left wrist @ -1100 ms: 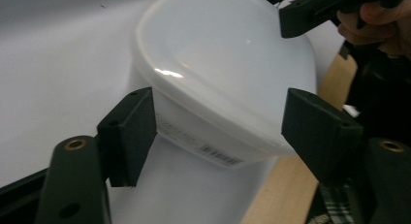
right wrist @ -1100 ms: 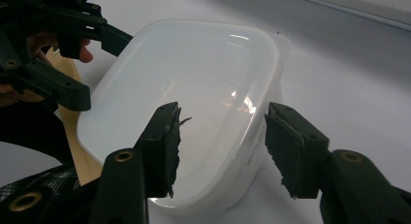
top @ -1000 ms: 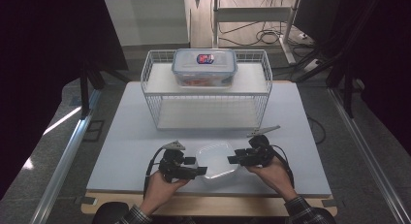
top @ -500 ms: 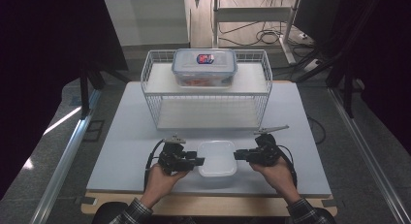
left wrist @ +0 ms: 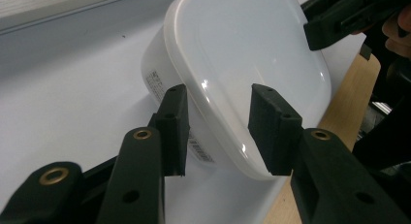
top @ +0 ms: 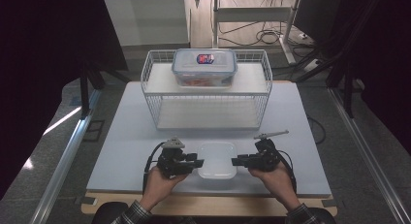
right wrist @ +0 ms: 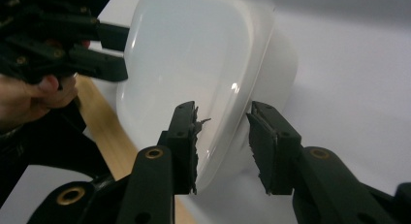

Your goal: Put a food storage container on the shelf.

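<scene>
Desk [top: 126, 151]: pale blue-grey top with a wooden strip along the near edge, seen from the high view.

White wire shelf rack [top: 155, 88] stands at the far middle of the desk. On its upper level sits a clear lidded box [top: 204, 68] with a red-and-blue label on the lid.

White tub [top: 217, 159]: shallow, rounded corners, sits upright on the desk near the front edge, between the two hands and well apart from the rack. A small printed label shows on its side wall in the left tool view.

Left tool [top: 196, 163] is held at the tub's left side, pointing right. In its own view [left wrist: 218, 129] the jaws straddle the tub's rim, one outside the wall, one over the inside. Jaws have just been closing and stand part open; a gap seems to remain at each pad, though contact cannot be ruled out from this angle.

Right tool [top: 237, 161] mirrors it at the tub's right side. In its own view [right wrist: 222, 146] the jaws straddle the rim likewise; they have just been opening slightly. The inner pad lies close to the rim, apparently not pressing.
</scene>
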